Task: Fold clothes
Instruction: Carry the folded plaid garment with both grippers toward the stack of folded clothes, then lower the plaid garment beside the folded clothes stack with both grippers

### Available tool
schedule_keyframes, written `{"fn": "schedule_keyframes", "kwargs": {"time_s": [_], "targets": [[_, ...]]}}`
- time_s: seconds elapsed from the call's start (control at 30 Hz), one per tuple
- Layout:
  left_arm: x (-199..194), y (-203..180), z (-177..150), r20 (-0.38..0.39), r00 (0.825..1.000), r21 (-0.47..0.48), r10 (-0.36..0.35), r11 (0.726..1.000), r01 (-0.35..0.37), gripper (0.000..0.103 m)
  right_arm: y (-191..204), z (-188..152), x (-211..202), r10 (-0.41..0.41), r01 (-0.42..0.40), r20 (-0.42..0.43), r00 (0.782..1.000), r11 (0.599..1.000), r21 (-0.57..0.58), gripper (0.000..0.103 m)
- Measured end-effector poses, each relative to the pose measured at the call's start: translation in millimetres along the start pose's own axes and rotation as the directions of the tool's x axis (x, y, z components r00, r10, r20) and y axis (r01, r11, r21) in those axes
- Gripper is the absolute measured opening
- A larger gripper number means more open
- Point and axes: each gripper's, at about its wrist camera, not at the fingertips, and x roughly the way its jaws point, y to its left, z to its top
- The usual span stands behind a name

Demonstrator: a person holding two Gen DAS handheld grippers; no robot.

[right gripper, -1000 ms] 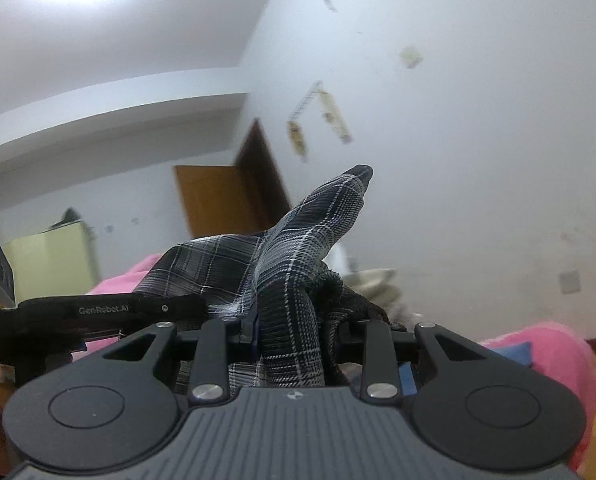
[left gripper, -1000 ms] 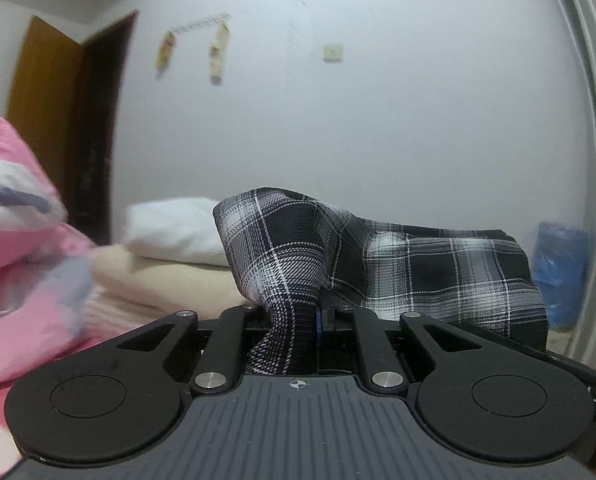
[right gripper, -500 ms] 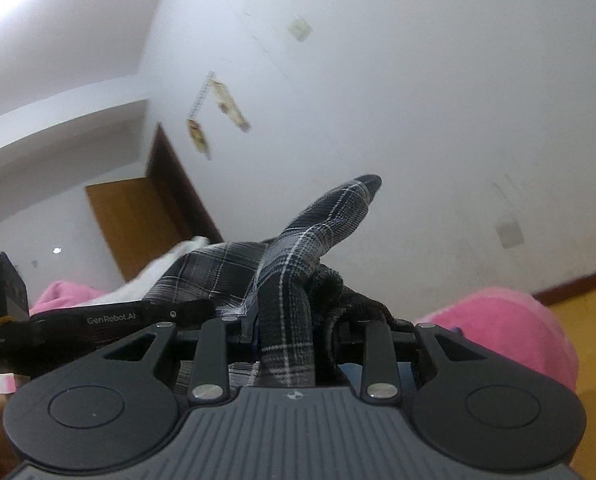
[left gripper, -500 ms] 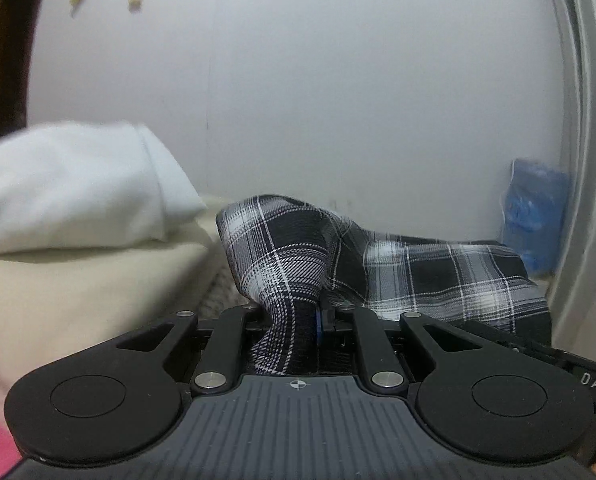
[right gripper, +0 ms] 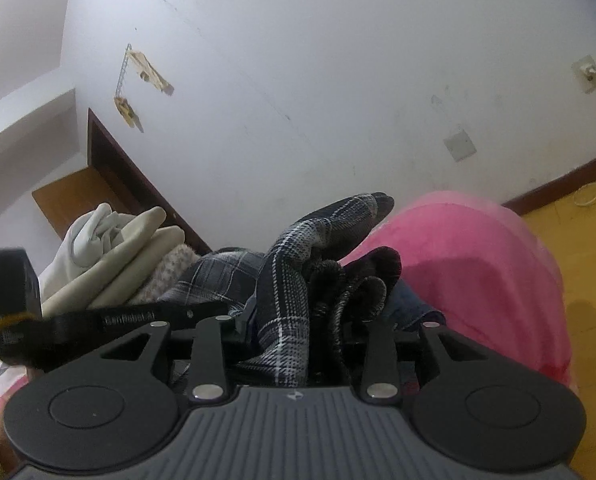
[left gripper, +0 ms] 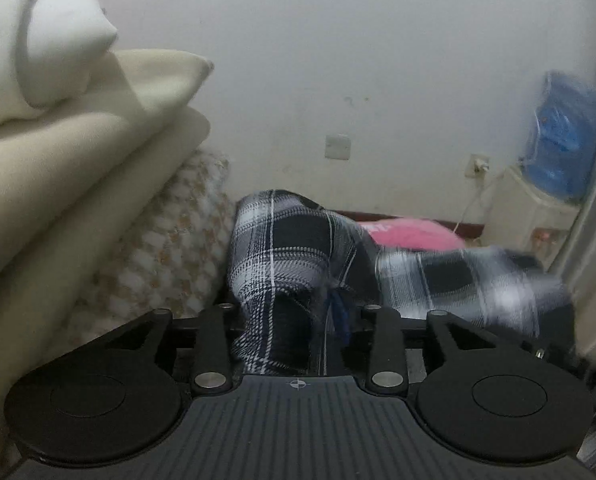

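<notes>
A black-and-white plaid garment (left gripper: 282,248) rises from between the fingers of my left gripper (left gripper: 294,312) and trails right, blurred. Those jaws are opening: the cloth still lies between them, but a gap shows on its right side by the blue pad. In the right wrist view the same plaid garment (right gripper: 290,280) is bunched thickly in my right gripper (right gripper: 298,320). Its jaws are opening slightly, though the cloth still fills them and stands up. The left gripper's black body (right gripper: 110,320) lies just to the left, close by.
A stack of cream folded blankets (left gripper: 78,152) with a white pillow (left gripper: 58,32) on top rises at the left. Pink bedding (right gripper: 478,260) lies under and right of the garment. A blue bag (left gripper: 566,136) sits on a pale cabinet by the wall; wooden floor (right gripper: 578,248) lies beyond.
Both grippers have come down and forward toward the bed with the plaid garment. The left jaws have spread wider; the right ones look almost the same.
</notes>
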Motion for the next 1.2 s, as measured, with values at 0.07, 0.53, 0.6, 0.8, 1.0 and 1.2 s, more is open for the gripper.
{"fn": "schedule_keyframes", "kwargs": {"time_s": [0.07, 0.53, 0.6, 0.8, 1.0, 1.2], "targets": [[-7, -2, 8, 0.004, 1.000, -0.047, -0.006, 0.999, 0.006, 0.041, -3, 6, -3, 0.010, -0.010, -0.030, 0.999, 1.000, 0.019, 0.044], [-96, -22, -21, 0.250, 0.962, -0.006, 0.113, 0.993, -0.115, 0.064, 72, 66, -56, 0.061, -0.055, -0.002, 0.998, 0.891, -0.450, 0.063], [-107, -31, -50, 0.252, 0.953, 0.068, 0.166, 0.980, -0.188, 0.064, 97, 75, -27, 0.098, -0.133, -0.093, 0.991, 0.839, -0.528, 0.052], [-105, -36, -91, 0.242, 0.945, 0.149, 0.219, 0.954, -0.260, 0.056, 147, 63, 115, -0.041, -0.242, -0.392, 0.919, 0.726, -0.644, 0.022], [-99, -20, -102, 0.215, 0.953, 0.111, 0.214, 0.964, -0.241, 0.054, 136, 31, 207, -0.227, -0.238, -0.531, 0.816, 0.706, -0.668, 0.021], [-122, -35, -105, 0.325, 0.935, 0.170, 0.144, 0.963, -0.208, 0.056, 149, 35, 182, -0.198, -0.266, -0.502, 0.842, 0.658, -0.705, 0.023]]}}
